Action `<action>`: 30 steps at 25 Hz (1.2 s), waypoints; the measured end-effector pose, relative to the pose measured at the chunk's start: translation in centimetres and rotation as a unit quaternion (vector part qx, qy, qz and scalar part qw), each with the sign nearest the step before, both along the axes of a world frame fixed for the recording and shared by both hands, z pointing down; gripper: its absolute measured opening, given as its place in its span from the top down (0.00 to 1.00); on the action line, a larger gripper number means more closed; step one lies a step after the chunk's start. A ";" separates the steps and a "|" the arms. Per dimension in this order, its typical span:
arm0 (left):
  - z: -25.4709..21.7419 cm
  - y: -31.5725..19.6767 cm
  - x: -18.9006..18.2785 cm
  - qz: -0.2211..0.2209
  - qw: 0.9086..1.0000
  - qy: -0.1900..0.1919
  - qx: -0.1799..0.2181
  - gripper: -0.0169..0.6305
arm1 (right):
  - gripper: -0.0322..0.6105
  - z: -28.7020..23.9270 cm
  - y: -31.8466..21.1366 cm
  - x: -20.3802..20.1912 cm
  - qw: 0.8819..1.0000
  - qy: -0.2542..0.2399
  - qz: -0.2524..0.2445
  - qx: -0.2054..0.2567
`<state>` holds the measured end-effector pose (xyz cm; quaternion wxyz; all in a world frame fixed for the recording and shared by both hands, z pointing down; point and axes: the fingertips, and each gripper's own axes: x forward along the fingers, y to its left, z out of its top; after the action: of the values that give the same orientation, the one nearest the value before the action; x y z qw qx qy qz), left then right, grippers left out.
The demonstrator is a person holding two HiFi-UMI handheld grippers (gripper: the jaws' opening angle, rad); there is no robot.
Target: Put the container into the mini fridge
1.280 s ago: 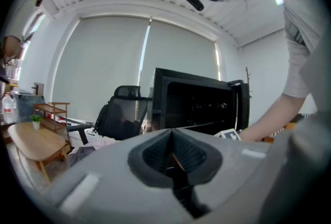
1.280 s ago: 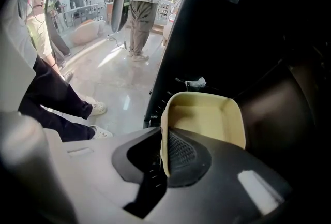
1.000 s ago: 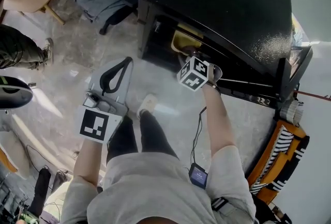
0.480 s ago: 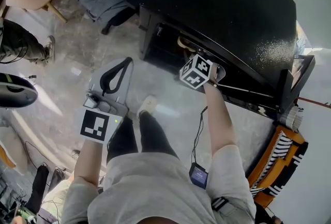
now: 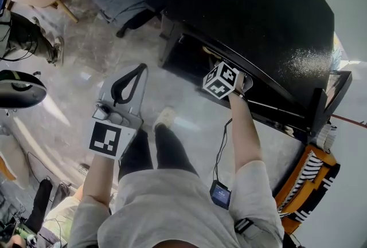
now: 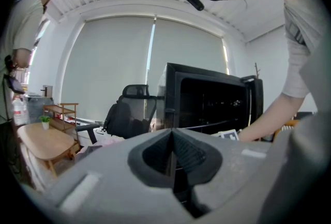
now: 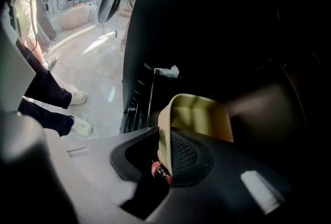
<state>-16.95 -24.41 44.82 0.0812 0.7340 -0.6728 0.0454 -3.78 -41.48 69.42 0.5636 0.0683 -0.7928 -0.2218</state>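
The right gripper (image 7: 164,160), at the end of an outstretched arm, reaches into the open mini fridge (image 5: 258,18) at the head view's upper right. Its jaws are clamped on one wall of the beige container (image 7: 200,114), which is inside the dark cavity. There is black open space above and right of the container, and the fridge's front frame is at its left. The left gripper (image 6: 172,151) is held back over the floor, jaws pressed together and empty. A second ago the container showed at the fridge mouth in the head view; now it is out of sight there, and the right marker cube (image 5: 223,81) is further in.
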 end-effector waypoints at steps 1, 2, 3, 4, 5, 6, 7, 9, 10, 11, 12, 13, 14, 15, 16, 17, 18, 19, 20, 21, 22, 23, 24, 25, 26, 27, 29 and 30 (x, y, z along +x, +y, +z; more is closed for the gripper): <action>0.0 0.0 0.0 0.000 1.000 0.000 0.000 0.97 | 0.87 0.0 0.0 0.0 1.000 -0.001 0.001 0.000; 0.0 0.0 -0.1 0.001 1.000 0.000 -0.001 0.97 | 0.87 -0.1 0.0 0.0 1.000 -0.003 0.003 0.000; 0.0 0.0 -0.1 0.002 1.000 0.000 -0.001 0.97 | 0.86 -0.1 0.0 -0.1 1.000 -0.004 0.004 -0.001; -0.1 0.0 -0.2 0.003 1.000 0.000 -0.001 0.97 | 0.85 -0.2 0.1 -0.1 1.000 -0.007 0.007 -0.002; -0.1 0.0 -0.2 0.005 1.000 -0.001 -0.001 0.97 | 0.83 -0.4 0.2 -0.2 1.000 -0.011 0.010 -0.003; -0.1 0.0 -0.3 0.007 1.000 -0.001 0.000 0.97 | 0.82 -0.5 0.3 -0.2 1.000 -0.016 0.014 -0.003; -0.2 0.1 -0.3 0.009 1.000 -0.002 0.000 0.97 | 0.81 -0.8 0.4 -0.3 1.000 -0.023 0.019 -0.002; -0.3 0.3 -0.4 0.013 1.000 -0.002 0.000 0.97 | 0.79 -1.5 0.7 -0.5 0.999 -0.042 0.032 0.000; -0.4 0.4 -0.5 0.015 1.000 -0.002 0.000 0.97 | 0.79 -1.9 0.8 -0.6 0.998 -0.055 0.041 0.001; -0.5 0.5 -0.5 0.018 1.000 -0.003 0.001 0.97 | 0.79 -2.4 1.0 -0.7 0.996 -0.069 0.051 0.002; -0.6 0.6 -0.6 0.021 1.000 -0.003 0.001 0.97 | 0.79 -2.9 1.1 -0.8 0.995 -0.084 0.062 0.002; -0.7 0.7 -0.6 0.024 1.000 -0.003 0.002 0.97 | 0.80 -3.4 1.3 -0.8 0.992 -0.099 0.073 0.003; -0.9 0.8 -0.7 0.027 1.000 -0.003 0.002 0.97 | 0.82 -4.0 1.4 -0.9 0.990 -0.115 0.084 0.004; -1.0 0.8 -0.7 0.030 1.000 -0.004 0.003 0.97 | 0.86 -4.5 1.6 -0.9 0.987 -0.130 0.095 0.004; -1.1 0.9 -0.6 0.034 0.999 -0.004 0.004 0.97 | 0.89 -4.9 1.8 -0.9 0.984 -0.143 0.104 0.005; -1.2 1.0 -0.6 0.038 0.999 -0.005 0.004 0.97 | 0.92 -5.3 2.0 -0.9 0.981 -0.156 0.112 0.005; -1.2 1.1 -0.5 0.042 0.999 -0.006 0.005 0.97 | 0.95 -5.7 2.3 -0.9 0.979 -0.167 0.119 0.003; -1.3 1.1 -0.5 0.046 0.999 -0.006 0.005 0.97 | 0.95 -6.1 2.6 -0.9 0.976 -0.179 0.125 0.000; -1.4 1.2 -0.4 0.049 0.999 -0.007 0.006 0.97 | 0.95 -6.4 3.0 -1.0 0.973 -0.190 0.131 -0.004; -1.6 1.3 -0.4 0.053 0.999 -0.007 0.006 0.97 | 0.95 -6.7 3.3 -1.0 0.970 -0.202 0.137 -0.007; -1.7 1.4 -0.4 0.057 0.998 -0.007 0.007 0.97 | 0.95 -7.1 3.7 -1.0 0.966 -0.213 0.146 -0.010; -1.8 1.5 -0.4 0.062 0.998 -0.007 0.007 0.97 | 0.95 -7.4 4.0 -1.0 0.962 -0.225 0.156 -0.013; -2.0 1.6 -0.3 0.067 0.998 -0.007 0.008 0.97 | 0.95 -7.8 4.3 -1.0 0.957 -0.237 0.167 -0.018; -2.1 1.7 -0.3 0.072 0.997 -0.008 0.009 0.97 | 0.95 -8.1 4.6 -0.9 0.951 -0.249 0.179 -0.024; -2.3 1.8 -0.2 0.077 0.997 -0.009 0.010 0.97 | 0.95 -8.4 4.9 -0.8 0.945 -0.262 0.192 -0.029; -2.4 1.9 -0.1 0.081 0.997 -0.010 0.011 0.97 | 0.95 -8.8 5.2 -0.7 0.939 -0.274 0.203 -0.033; -2.5 2.1 -0.1 0.090 0.996 -0.011 0.011 0.97 | 0.95 -9.5 5.8 -0.5 0.928 -0.297 0.222 -0.040; -2.6 2.2 0.0 0.094 0.995 -0.011 0.012 0.97 | 0.95 -9.8 6.2 -0.4 0.922 -0.307 0.230 -0.043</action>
<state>-16.95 -22.25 42.23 0.0602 0.7945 -0.6020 0.0533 -4.15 -35.32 59.60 0.3304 0.2896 -0.8981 -0.0201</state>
